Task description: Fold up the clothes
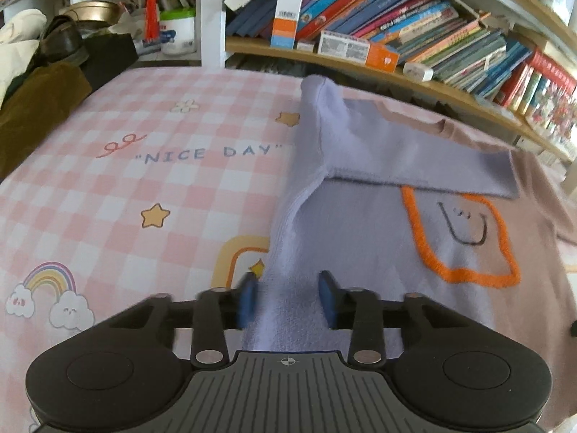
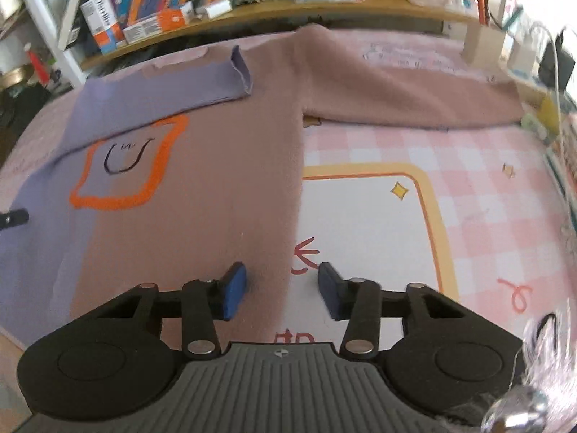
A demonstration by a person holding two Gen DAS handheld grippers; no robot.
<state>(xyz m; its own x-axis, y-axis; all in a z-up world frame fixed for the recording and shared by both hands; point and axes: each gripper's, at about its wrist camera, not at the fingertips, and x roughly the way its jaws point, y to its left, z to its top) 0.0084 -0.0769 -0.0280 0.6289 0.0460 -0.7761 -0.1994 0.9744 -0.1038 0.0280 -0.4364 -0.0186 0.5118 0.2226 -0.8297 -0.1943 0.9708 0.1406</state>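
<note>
A sweater, half lavender and half dusty pink, lies flat on the pink checked mat, with an orange outlined smiley on its chest. Its lavender sleeve is folded across the chest. The pink sleeve stretches out sideways on the mat. My left gripper is at the lavender side edge, where a raised ridge of fabric fills the gap between the blue pads. My right gripper straddles the pink side edge. One pad is over the fabric, the other over the mat, and the fabric there lies flat and ungripped.
A low wooden shelf of books runs along the far side of the mat. Dark clothes and a shoe are heaped at the back left. A white box and cables stand at the far right, with crinkled plastic beside my right gripper.
</note>
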